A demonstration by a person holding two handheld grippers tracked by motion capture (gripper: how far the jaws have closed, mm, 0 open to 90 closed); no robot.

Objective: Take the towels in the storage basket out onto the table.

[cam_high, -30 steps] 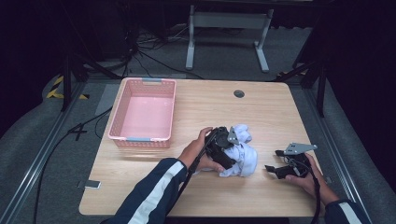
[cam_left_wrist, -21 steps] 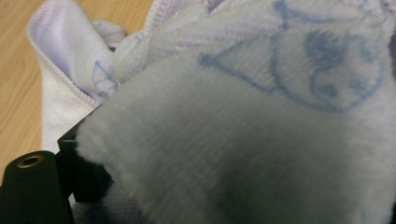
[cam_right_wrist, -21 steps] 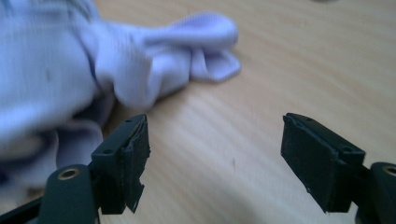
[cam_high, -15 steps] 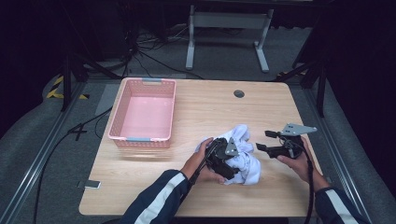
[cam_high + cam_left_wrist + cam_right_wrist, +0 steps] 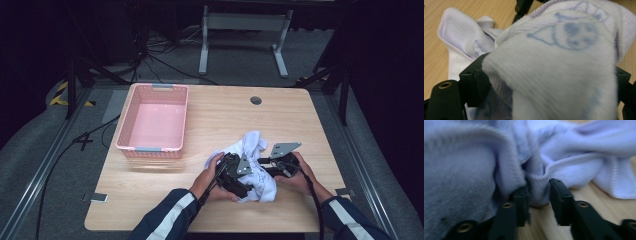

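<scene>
Wood-grain table (image 5: pixel 210 115) under dark surroundings carries the work near its front edge, around five o'clock from the middle. Nearest, the left claw (image 5: pixel 239 181) stands wide with a thick bunch of the white cloth (image 5: pixel 257 165) packed between its jaws; the left gripper view shows that cloth (image 5: pixel 554 65) bulging over both jaws, blue line drawings printed on it. Just at three o'clock from it, the right claw (image 5: pixel 266 165) has just been closing; the right gripper view puts a narrow fold of cloth (image 5: pixel 537 187) between its nearly closed jaws, pinched at the hem. Crumpled in a heap, the cloth runs roughly from six to twelve o'clock, its free end toward twelve. Farther off, at ten o'clock, sits a pink basket (image 5: pixel 152 149), well apart.
</scene>
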